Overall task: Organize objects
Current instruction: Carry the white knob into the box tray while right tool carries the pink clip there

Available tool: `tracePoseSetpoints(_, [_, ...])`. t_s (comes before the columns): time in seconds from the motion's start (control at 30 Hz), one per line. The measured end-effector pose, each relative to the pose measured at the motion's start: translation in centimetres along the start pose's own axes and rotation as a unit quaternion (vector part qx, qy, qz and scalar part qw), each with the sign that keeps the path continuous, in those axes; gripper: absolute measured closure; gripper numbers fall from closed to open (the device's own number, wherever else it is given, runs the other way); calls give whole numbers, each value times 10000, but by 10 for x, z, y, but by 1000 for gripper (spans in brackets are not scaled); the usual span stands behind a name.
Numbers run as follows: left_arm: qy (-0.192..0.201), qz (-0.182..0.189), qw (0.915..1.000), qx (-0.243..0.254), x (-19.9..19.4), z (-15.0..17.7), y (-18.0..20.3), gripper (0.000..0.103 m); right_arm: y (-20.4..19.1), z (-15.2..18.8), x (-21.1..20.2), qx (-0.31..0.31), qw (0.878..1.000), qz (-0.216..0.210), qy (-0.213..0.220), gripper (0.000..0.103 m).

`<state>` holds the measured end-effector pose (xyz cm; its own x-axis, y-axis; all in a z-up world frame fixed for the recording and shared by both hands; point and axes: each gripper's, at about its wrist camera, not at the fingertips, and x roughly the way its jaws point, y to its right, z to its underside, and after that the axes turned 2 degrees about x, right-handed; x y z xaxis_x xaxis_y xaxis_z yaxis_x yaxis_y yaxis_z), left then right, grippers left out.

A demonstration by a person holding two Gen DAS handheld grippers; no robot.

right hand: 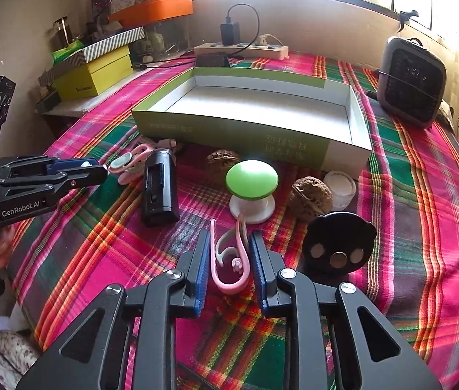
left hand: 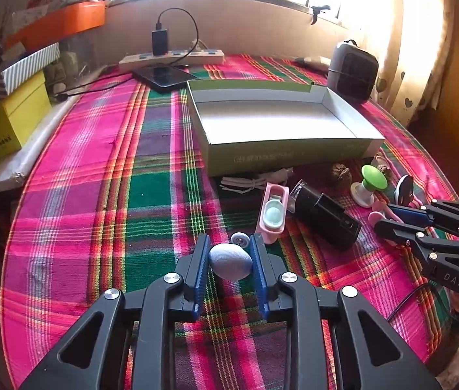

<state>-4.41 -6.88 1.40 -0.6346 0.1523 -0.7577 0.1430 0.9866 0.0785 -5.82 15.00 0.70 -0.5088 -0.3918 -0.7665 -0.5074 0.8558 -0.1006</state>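
A lived-in home room: plaid tablecloth, heart-patterned curtain, power strip, stacked boxes.

At the far edge of the bench lies a white power strip with a black charger plugged in; a dark phone rests just before it. A grey speaker stands upright at the right – near the curtain. At left, a yellow box carries a striped box, with an orange tray higher up.
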Motion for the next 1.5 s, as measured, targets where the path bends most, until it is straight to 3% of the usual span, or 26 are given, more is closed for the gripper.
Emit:
tracePoseSetpoints(0.43, [326, 219, 9992, 39, -16, -28, 6, 80, 0, -21, -24, 158, 9986, -405, 298, 78])
tracePoseSetpoints(0.7, [373, 306, 9988, 80, -4, -57, 8, 80, 2, -56, -22, 78, 9987, -349, 363, 78])
tracePoseSetpoints(1.13, [225, 206, 9993, 209, 47, -110, 4, 80, 22, -124, 18, 108, 9998, -112, 159, 78])
tracePoseSetpoints(1.5, [-100, 104, 9997, 213, 94, -141, 2, 80, 36, -157, 75, 159, 9990, 2, -413, 78])
